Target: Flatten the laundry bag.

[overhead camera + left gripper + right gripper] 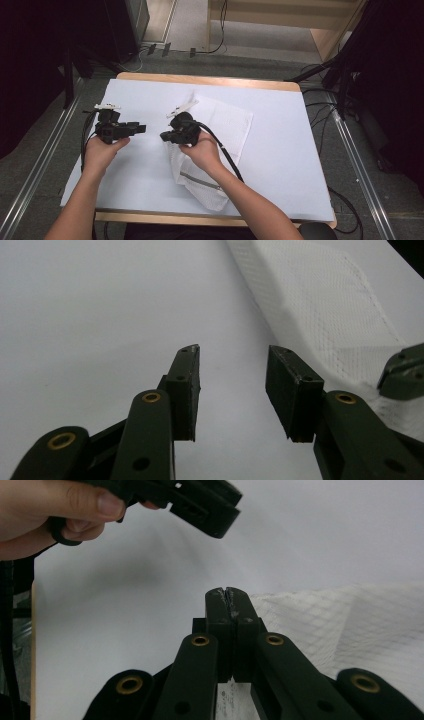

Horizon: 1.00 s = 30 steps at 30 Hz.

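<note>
Right tool point(165, 136) clamped on white mesh bag point(220, 125), folded, grey zipper

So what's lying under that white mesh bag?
Under the white mesh bag lies the white sheet that covers the wooden table. The right tongs lift one end of the bag. Whatever the mesh covers, or holds inside, can't be made out.

Ahead of left gripper point(141, 128): bare white table point(135, 95) | between its parted jaws: nothing | just beyond: right gripper point(164, 136), pinching white mesh bag point(225, 125) | far side of bag: open table.
</note>
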### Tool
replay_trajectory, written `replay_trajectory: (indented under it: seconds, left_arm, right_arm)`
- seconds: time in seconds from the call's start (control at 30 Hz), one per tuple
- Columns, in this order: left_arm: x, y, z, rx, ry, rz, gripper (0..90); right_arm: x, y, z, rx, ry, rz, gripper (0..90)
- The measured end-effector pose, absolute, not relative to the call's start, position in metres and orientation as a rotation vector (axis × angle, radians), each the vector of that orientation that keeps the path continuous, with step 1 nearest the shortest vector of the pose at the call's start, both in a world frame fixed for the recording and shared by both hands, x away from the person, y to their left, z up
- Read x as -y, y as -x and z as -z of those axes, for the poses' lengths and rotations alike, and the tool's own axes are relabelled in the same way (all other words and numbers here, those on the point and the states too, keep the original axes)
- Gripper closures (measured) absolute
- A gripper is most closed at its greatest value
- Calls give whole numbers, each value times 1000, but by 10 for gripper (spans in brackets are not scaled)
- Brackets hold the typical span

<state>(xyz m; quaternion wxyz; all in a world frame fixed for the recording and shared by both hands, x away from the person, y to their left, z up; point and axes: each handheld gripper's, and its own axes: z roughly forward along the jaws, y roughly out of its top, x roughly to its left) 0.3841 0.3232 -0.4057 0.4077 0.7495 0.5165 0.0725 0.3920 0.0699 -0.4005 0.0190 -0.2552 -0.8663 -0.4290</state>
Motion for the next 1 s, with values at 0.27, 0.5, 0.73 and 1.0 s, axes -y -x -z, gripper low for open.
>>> replay_trajectory:
  seconds: [0.27, 0.5, 0.73, 1.0]
  left_arm:
    - [-326, -382, 406, -1311, -1890, -191, 580]
    - [-319, -384, 408, -1298, -1921, -182, 579]
    - [-300, -392, 415, -1267, -1979, -156, 579]
    - [-275, -413, 427, -1242, -2041, -116, 580]
  right_arm:
    - [-77, -387, 386, 2696, 725, 1389, 767]
    - [-43, -386, 382, 2715, 782, 1399, 772]
    - [2, -387, 401, 2725, 899, 1363, 771]
    - [58, -388, 418, 2734, 1069, 1365, 758]
